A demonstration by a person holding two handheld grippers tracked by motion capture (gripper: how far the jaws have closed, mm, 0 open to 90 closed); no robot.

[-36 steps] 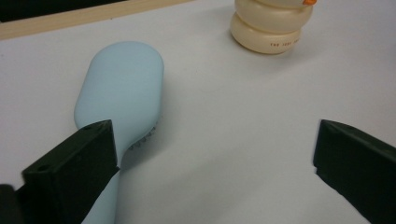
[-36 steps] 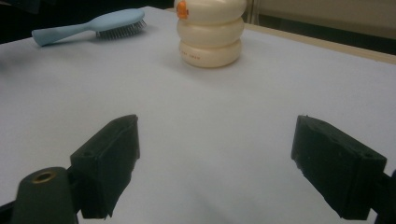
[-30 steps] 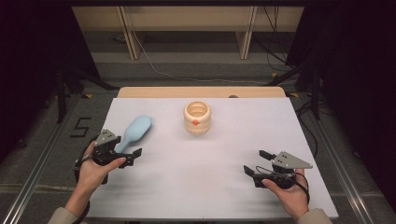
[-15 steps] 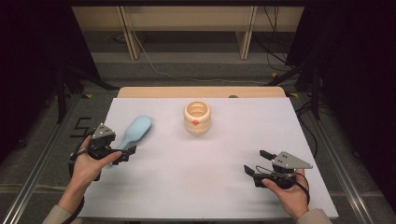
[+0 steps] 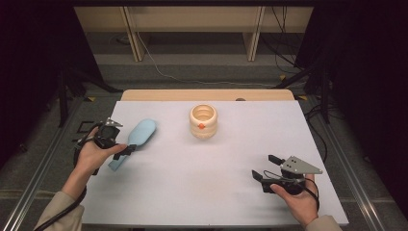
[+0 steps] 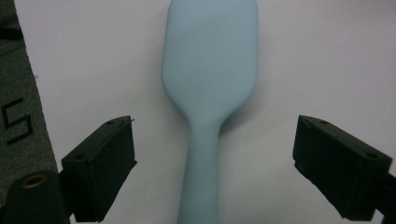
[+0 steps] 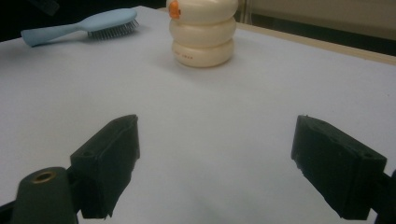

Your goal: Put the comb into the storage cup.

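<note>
Left claw [image 5: 126,150] astride blue hairbrush [image 5: 136,139], jaws just closing, not gripping

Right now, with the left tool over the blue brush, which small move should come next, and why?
Probably lower the left tool a little and close on the brush handle. The handle lies centred between the jaws, which have just been closing but do not touch it yet.

The white worktop [image 5: 202,183] is evenly lit from above; the surroundings stay dark, shadows are soft, and close views are slightly blurred.
</note>
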